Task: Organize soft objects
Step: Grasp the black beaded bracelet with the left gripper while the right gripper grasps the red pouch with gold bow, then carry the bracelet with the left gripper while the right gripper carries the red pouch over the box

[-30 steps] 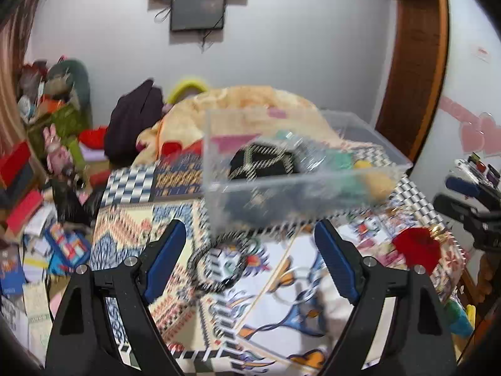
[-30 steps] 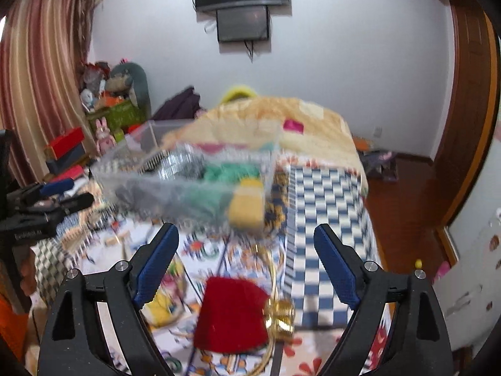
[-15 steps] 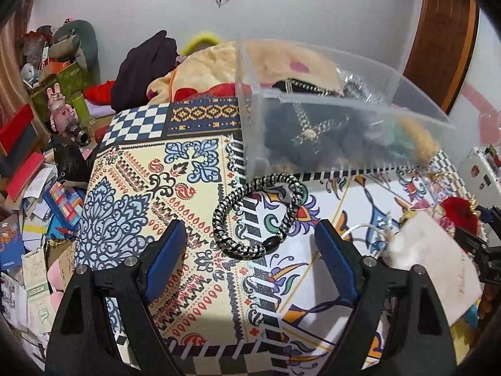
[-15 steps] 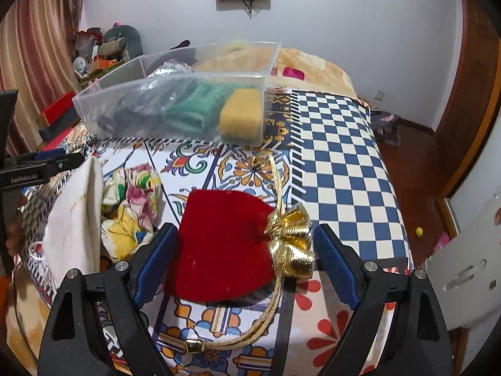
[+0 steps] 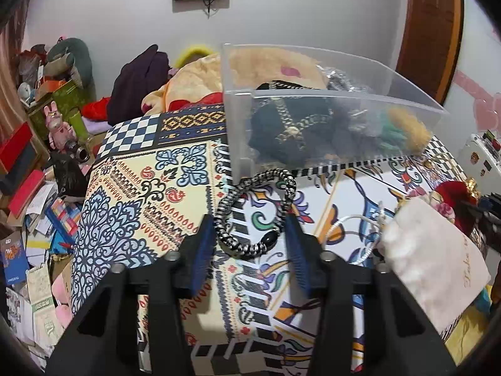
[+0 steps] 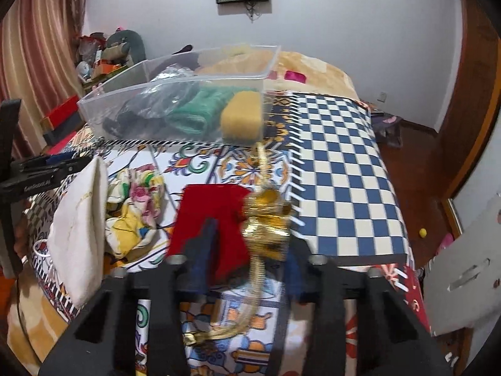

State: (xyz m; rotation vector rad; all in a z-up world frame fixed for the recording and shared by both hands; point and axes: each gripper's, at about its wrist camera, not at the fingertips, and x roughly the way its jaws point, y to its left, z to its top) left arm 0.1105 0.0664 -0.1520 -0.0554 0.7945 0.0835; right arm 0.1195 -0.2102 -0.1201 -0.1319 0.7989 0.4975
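Both grippers have narrowed: the left gripper [image 5: 250,235] brackets the bracelet [image 5: 255,210], the right gripper [image 6: 250,244] pinches the red pouch [image 6: 213,216]. The bin [image 5: 313,100], upper centre, holds several items. White pouch [image 5: 435,257] and floral cloth [image 6: 134,206] remain.

Indoor light even, moderately bright, soft shadows only; slight sheen on clear bin [image 5: 328,94]. Both views: strong fisheye bowing w/ black vignette at corners. Right-wrist view motion-blurred near centre, esp. gold bow [image 6: 267,222]; left-wrist view sharper.

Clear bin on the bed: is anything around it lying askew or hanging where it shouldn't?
The clear bin sits level. One oddity: the red pouch's gold cord trails off the front edge of the bedspread. The braided black-and-white loop just lies flat outside the bin.
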